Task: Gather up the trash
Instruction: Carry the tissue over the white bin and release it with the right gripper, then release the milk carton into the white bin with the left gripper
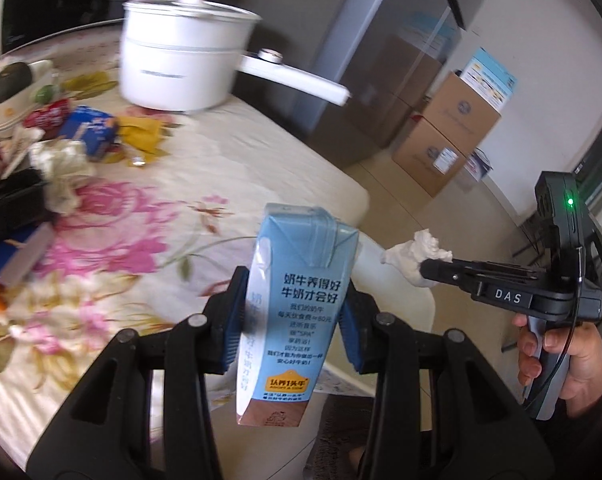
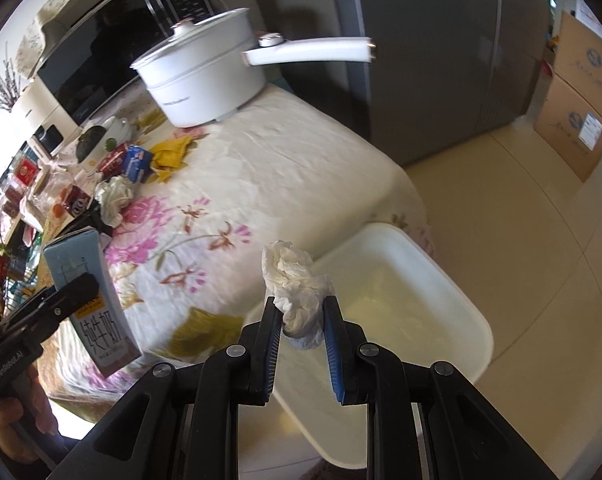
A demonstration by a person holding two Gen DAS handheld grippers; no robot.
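Note:
My left gripper (image 1: 291, 312) is shut on a light blue milk carton (image 1: 289, 292), held upright above the table's near edge; the same carton (image 2: 93, 308) shows at the left of the right wrist view. My right gripper (image 2: 301, 312) is shut on a crumpled white tissue (image 2: 297, 292), which hangs over a white plastic bin (image 2: 441, 280) beside the table. In the left wrist view the tissue (image 1: 417, 256) sticks out of the right gripper's tip (image 1: 429, 270), just right of the carton. More trash lies far left on the table: a crumpled tissue (image 2: 115, 196) and wrappers (image 2: 137, 162).
A white electric pot (image 2: 205, 80) with a long handle stands at the table's far end on the floral cloth (image 2: 261, 168). A yellow glove (image 2: 171, 156) lies by the wrappers. A grey fridge (image 2: 441, 60) and cardboard boxes (image 2: 581, 120) stand behind on the tiled floor.

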